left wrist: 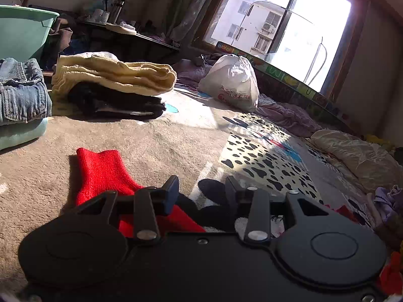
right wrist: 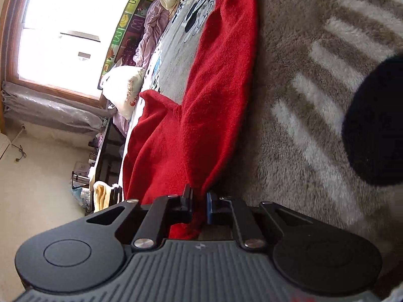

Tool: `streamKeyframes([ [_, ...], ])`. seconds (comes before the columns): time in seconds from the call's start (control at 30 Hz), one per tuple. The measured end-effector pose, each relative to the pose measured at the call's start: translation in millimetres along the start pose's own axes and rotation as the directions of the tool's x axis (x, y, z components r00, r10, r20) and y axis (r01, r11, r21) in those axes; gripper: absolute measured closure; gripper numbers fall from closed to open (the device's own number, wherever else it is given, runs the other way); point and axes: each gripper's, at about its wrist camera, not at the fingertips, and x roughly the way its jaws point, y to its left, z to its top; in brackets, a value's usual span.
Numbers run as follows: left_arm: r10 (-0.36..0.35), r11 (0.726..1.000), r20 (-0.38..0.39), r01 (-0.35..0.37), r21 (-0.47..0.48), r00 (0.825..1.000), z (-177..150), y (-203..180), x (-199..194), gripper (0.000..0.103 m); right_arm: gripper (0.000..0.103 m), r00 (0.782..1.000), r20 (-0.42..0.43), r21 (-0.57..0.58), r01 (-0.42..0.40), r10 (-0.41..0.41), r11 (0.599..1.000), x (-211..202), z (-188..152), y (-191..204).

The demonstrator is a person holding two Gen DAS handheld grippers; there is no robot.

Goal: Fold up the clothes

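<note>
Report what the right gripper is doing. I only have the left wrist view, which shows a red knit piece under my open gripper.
Observer: The right gripper is shut on a fold of the red garment.
Operator: Say how the garment lies from there.
Observer: It runs away from the gripper in a long band across the brown rug, with a second red layer beside it.
Operator: Name anything near that grip.
Observer: A black rounded shape sits at the right edge of that view, apart from the red garment. I cannot tell what it is.
</note>
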Motion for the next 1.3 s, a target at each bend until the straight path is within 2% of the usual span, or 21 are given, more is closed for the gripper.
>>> streamKeyframes([
  [0.07, -0.003, 1.0, -0.005, 0.003, 0.0, 1.0, -1, 0, 0, 0.064, 0.094, 1.0, -0.016, -0.021, 0.019, -0.019, 1.0, -2, -3, 2],
  [0.3, -0.027, 0.999, -0.016, 0.028, 0.031, 0.999, -4, -8, -2, 0.062, 0.072, 0.998, 0.012, -0.141, 0.065, -0.064, 0.988, -16, -3, 24],
  [0.4, -0.049, 0.998, -0.031, 0.05, 0.039, 0.998, -5, -13, -2, 0.062, 0.07, 0.998, 0.022, -0.122, 0.059, -0.056, 0.991, -16, 3, 18],
  [0.47, -0.117, 0.992, -0.081, 0.12, 0.036, 0.99, -4, -17, -4, 0.062, 0.071, 0.998, 0.041, -0.096, 0.05, -0.046, 0.994, -13, 10, 13],
  [0.53, -0.286, 0.957, -0.154, 0.289, -0.001, 0.946, -3, -22, -15, 0.062, 0.072, 0.995, 0.07, -0.128, 0.078, -0.069, 0.989, -10, 15, 14],
  [0.57, -0.358, 0.931, -0.186, 0.365, 0.002, 0.915, -5, -26, -24, 0.061, 0.072, 0.993, 0.078, -0.146, 0.096, -0.085, 0.985, -12, 15, 17],
  [0.63, -0.43, 0.877, -0.259, 0.468, 0.106, 0.865, -12, -44, -48, 0.06, 0.07, 0.99, 0.081, -0.178, 0.125, -0.112, 0.976, -18, 10, 26],
  [0.67, -0.455, 0.842, -0.296, 0.514, 0.163, 0.839, -16, -53, -60, 0.059, 0.07, 0.993, 0.068, -0.172, 0.104, -0.093, 0.98, -21, 7, 27],
  [0.73, -0.452, 0.754, -0.349, 0.561, 0.342, 0.821, -34, -77, -87, 0.059, 0.065, 0.999, 0.022, -0.159, 0.036, -0.033, 0.987, -24, -4, 30],
  [0.77, -0.429, 0.683, -0.374, 0.566, 0.462, 0.822, -52, -90, -106, 0.059, 0.055, 1.0, -0.012, -0.149, 0.015, -0.017, 0.989, -20, -10, 30],
  [0.8, -0.393, 0.628, -0.392, 0.554, 0.546, 0.832, -70, -99, -119, 0.059, 0.05, 0.999, -0.046, -0.134, -0.005, -0.001, 0.991, -13, -16, 30],
  [0.87, -0.318, 0.523, -0.403, 0.513, 0.68, 0.858, -103, -110, -139, 0.059, 0.05, 0.994, -0.103, -0.102, -0.037, 0.026, 0.994, -1, -26, 30],
  [0.93, -0.223, 0.379, -0.391, 0.449, 0.809, 0.893, -142, -117, -152, 0.059, 0.051, 0.991, -0.126, -0.077, -0.052, 0.042, 0.996, 10, -30, 31],
  [1.0, -0.177, 0.288, -0.334, 0.373, 0.882, 0.926, -163, -118, -154, 0.06, 0.052, 0.992, -0.114, -0.038, -0.055, 0.05, 0.998, 14, -30, 30],
  [1.07, -0.166, 0.193, -0.287, 0.316, 0.929, 0.943, -175, -121, -154, 0.06, 0.053, 0.993, -0.11, -0.008, -0.053, 0.052, 0.999, 18, -31, 32],
  [1.13, -0.165, 0.141, -0.263, 0.287, 0.948, 0.951, -181, -123, -150, 0.06, 0.055, 0.992, -0.113, 0.015, -0.049, 0.051, 0.999, 22, -33, 34],
  [1.17, -0.161, 0.117, -0.257, 0.277, 0.954, 0.953, -183, -123, -147, 0.067, 0.056, 0.991, -0.12, 0.023, -0.05, 0.052, 0.999, 25, -35, 36],
  [1.2, -0.157, 0.092, -0.251, 0.267, 0.959, 0.955, -186, -124, -143, 0.088, 0.059, 0.991, -0.123, 0.022, -0.045, 0.047, 0.999, 28, -38, 37],
  [1.23, -0.156, 0.068, -0.247, 0.26, 0.963, 0.956, -188, -123, -142, 0.091, 0.063, 0.991, -0.124, 0.018, -0.038, 0.04, 0.999, 32, -42, 37],
  [1.27, -0.161, 0.047, -0.256, 0.266, 0.963, 0.953, -187, -121, -145, 0.095, 0.076, 0.991, -0.126, 0.013, -0.031, 0.033, 0.999, 36, -45, 38],
  [1.3, -0.154, 0.04, -0.276, 0.285, 0.958, 0.949, -183, -118, -148, 0.103, 0.087, 0.992, -0.124, 0.017, -0.03, 0.032, 0.999, 41, -48, 36],
])
